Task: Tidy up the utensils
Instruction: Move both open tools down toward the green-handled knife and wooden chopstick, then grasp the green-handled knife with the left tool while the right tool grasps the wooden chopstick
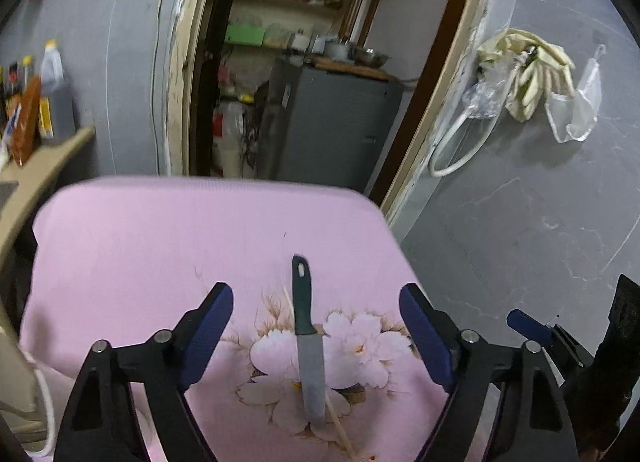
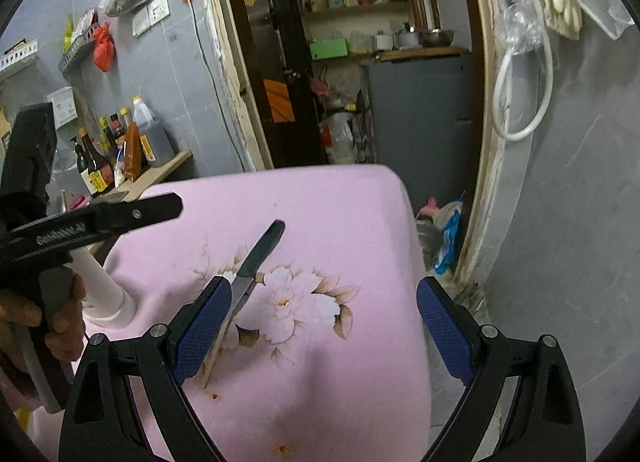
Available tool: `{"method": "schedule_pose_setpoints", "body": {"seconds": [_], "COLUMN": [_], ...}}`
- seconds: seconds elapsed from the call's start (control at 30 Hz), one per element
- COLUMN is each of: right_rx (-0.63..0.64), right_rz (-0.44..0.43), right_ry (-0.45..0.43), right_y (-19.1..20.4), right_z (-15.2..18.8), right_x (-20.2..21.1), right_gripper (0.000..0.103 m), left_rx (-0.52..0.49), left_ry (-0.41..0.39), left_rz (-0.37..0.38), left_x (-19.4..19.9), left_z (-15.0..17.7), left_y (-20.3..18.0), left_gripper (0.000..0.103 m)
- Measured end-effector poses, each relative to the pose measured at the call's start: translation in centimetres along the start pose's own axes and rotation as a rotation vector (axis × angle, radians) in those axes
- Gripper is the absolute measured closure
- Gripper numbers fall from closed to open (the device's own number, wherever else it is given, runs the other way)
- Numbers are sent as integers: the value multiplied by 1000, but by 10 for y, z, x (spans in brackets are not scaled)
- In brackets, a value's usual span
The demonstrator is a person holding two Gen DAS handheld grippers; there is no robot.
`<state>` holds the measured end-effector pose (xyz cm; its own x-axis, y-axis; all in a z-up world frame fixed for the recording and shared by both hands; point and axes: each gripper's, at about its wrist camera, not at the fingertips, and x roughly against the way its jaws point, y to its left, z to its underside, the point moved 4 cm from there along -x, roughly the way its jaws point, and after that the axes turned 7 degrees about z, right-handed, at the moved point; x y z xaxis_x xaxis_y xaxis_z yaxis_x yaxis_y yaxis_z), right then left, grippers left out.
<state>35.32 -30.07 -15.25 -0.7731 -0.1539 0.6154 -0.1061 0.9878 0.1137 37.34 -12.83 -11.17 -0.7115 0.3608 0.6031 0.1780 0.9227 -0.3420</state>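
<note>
A knife with a dark green handle and grey blade lies on a pink flower-print cloth, handle pointing away. A thin wooden chopstick lies slanted under its blade. My left gripper hovers open above the knife, with the knife in line between its blue pads and untouched. In the right wrist view the knife runs diagonally, its blade partly hidden behind the left pad, and the chopstick shows below it. My right gripper is open over the flower print, holding nothing. A hand holds the left gripper at left.
A shelf of sauce bottles stands at the left beyond the cloth. A white pipe rises beside the cloth's left edge. Behind is a doorway with a grey cabinet. Gloves and plastic bags hang on the right wall.
</note>
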Motion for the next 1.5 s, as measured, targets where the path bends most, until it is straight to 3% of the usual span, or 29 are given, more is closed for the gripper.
{"method": "schedule_pose_setpoints", "body": {"seconds": [0.23,0.83,1.23,1.37,1.5], "right_rx": [20,125,251,293,296], "right_rz": [-47,-158,-92,-41,5], "right_ry": [91,246,310,313,311], "right_y": [21,81,101,105,102], "right_z": [14,54,69,66,61], "right_x": [-29,-61,-57,-52,-49], "right_gripper": [29,61,69,88,96], "left_rx": [80,181,196,196,190], "left_ry": [112,258,288,288,286], "left_rz": [19,59,92,95,109], "left_x": [-33,-62,-66,-66,-66], "left_z": [18,52,58,59,57], "left_y": [24,61,60,60,57], "left_gripper": [42,71,74,74,74]}}
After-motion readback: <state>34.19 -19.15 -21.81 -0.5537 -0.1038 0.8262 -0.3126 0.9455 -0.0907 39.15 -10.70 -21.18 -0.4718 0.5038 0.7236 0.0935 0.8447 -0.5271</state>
